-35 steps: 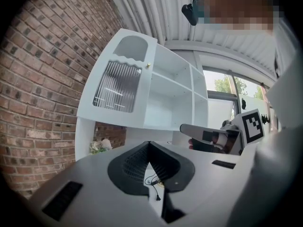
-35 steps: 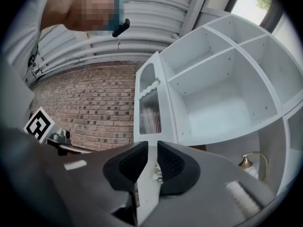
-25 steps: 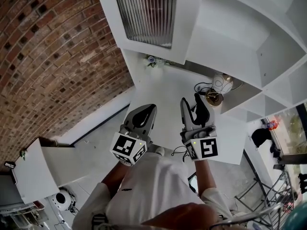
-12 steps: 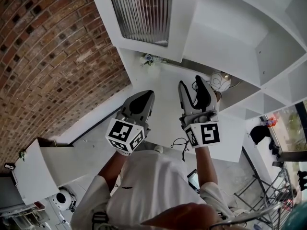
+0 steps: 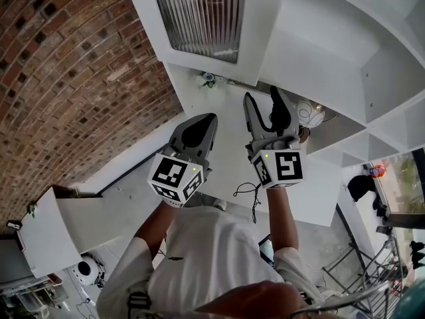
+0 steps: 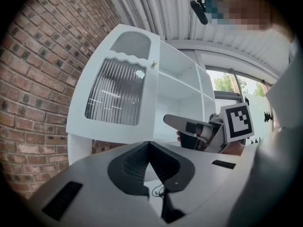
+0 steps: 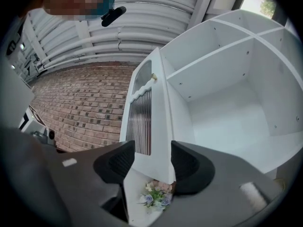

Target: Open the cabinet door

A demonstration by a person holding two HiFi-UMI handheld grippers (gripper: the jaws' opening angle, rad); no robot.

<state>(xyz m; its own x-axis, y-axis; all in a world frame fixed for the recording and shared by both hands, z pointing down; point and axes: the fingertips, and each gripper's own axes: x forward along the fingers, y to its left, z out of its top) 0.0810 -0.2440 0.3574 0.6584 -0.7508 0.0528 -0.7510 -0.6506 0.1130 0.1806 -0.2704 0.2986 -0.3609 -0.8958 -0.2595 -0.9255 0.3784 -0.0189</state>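
The white cabinet door (image 5: 199,18) with ribbed glass stands swung out from the white cabinet (image 5: 332,52), whose bare shelves show to its right. The door (image 7: 147,112) shows edge-on in the right gripper view, with its small brass knob (image 7: 153,77) up high. My right gripper (image 5: 260,102) is open below the shelves; its jaws have just been opening and hold nothing. The door's edge lines up between them but lies farther off. My left gripper (image 5: 204,119) is shut and empty, below the door (image 6: 118,93).
A brick wall (image 5: 66,78) runs along the left. A small posy of flowers (image 5: 209,80) lies on the white counter (image 5: 226,145) under the door. A round ornament (image 5: 310,113) and a loose cable (image 5: 251,193) are to the right. A white box (image 5: 46,231) stands at lower left.
Both grippers have moved up the picture toward the cabinet. The right gripper's jaws have spread wider, with nothing between them. The left gripper stays shut.
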